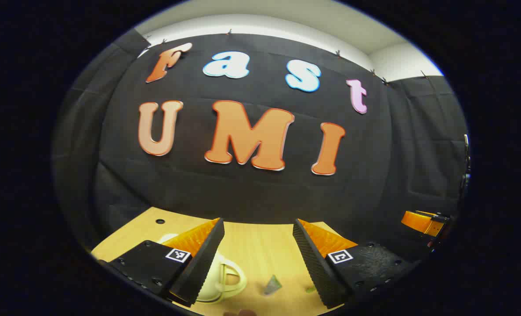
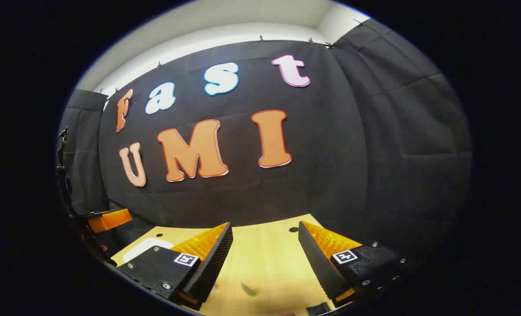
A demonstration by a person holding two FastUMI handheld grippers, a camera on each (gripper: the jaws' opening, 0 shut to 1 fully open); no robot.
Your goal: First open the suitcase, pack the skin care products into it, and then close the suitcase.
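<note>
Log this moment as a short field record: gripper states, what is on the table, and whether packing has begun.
left gripper: open, holding nothing, raised over the table
right gripper: open, holding nothing, raised over the table
table: light wood
cream object: on the table beside the left gripper's finger, has a handle-like loop; too hidden to identify
small items: small pieces on the table, too small to identify
task progress: nothing gripped; cannot tell the suitcase's state

even overhead light, dim dark backdrop — heavy fisheye bending, soft blur near the bottom
</note>
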